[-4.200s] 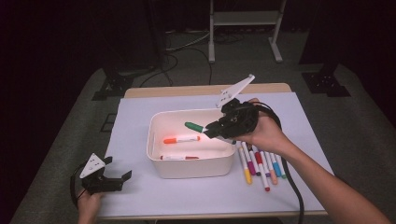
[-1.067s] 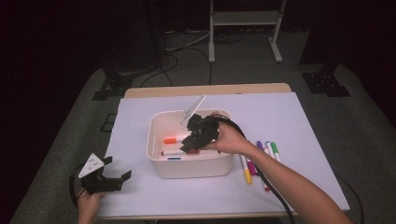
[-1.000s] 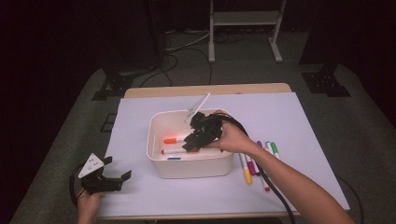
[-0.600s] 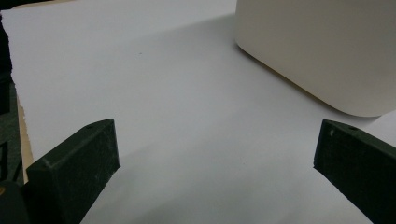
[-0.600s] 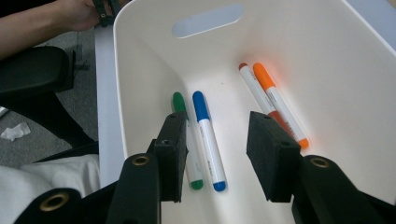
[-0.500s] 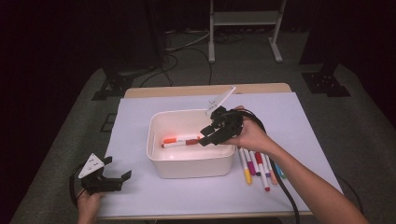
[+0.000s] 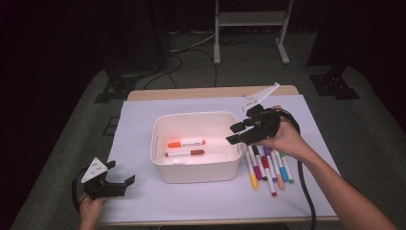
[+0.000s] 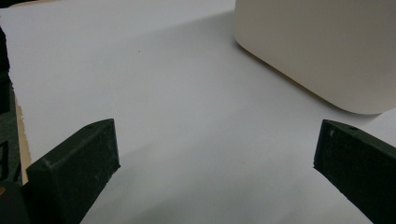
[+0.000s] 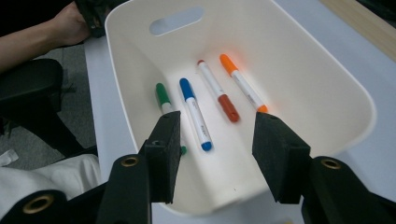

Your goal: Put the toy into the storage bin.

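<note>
Right gripper (image 7: 235, 133) fingers spread, having just opened, empty; markers (image 7: 266, 165) below them: light, slick, pinch mid-barrel.

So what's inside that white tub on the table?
Four markers lie on the floor of the white tub: green marker, blue marker, red marker, orange marker. The green one's near end is hidden behind a gripper jaw.

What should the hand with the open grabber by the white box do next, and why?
Probably swing the right gripper over to the row of markers on the table beside the white box and pick one up. Its jaws have just been opening and hold nothing, four markers already lie in the box, and more wait outside.
</note>
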Available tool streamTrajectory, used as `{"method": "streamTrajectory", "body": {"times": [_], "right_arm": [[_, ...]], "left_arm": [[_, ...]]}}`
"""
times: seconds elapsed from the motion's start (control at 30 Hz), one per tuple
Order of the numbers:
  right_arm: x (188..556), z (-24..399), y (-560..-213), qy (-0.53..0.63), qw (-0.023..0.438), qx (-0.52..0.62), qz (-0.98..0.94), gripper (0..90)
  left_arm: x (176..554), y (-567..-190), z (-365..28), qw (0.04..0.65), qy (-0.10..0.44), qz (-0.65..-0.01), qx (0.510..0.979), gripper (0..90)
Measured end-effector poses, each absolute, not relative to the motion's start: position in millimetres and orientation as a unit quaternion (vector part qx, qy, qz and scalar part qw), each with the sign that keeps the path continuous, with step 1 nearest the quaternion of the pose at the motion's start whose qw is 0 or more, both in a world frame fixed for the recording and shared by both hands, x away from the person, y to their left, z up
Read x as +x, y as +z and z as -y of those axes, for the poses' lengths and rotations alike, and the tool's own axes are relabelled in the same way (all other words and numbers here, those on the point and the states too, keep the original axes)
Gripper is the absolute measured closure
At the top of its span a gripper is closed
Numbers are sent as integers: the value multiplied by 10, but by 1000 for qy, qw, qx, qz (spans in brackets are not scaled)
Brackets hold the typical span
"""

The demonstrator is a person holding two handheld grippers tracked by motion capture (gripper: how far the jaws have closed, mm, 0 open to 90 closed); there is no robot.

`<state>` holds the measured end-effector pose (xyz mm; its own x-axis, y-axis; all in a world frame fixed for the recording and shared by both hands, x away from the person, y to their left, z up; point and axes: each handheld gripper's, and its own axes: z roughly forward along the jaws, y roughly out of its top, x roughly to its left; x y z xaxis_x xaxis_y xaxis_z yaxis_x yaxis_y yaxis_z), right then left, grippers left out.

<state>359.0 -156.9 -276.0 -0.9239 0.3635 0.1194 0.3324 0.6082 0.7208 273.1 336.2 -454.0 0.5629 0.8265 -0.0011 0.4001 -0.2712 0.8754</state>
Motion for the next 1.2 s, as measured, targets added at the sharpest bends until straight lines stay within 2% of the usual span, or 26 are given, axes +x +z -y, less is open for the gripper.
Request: {"method": "streamTrajectory", "body": {"times": [0.33, 0.57, 1.2], "right_arm": [[3511, 2100, -2794, 410, 42, 239, -880, 503], [3498, 2306, -2895, 403, 46, 256, -877, 503], [3429, 2828, -3498, 383, 39, 321, -866, 502]], "left_arm": [[2722, -4540, -3355, 447, 241, -404, 761, 0], [2724, -4541, -3348, 446, 241, -404, 762, 0], [2720, -4542, -3344, 445, 244, -401, 762, 0]]}}
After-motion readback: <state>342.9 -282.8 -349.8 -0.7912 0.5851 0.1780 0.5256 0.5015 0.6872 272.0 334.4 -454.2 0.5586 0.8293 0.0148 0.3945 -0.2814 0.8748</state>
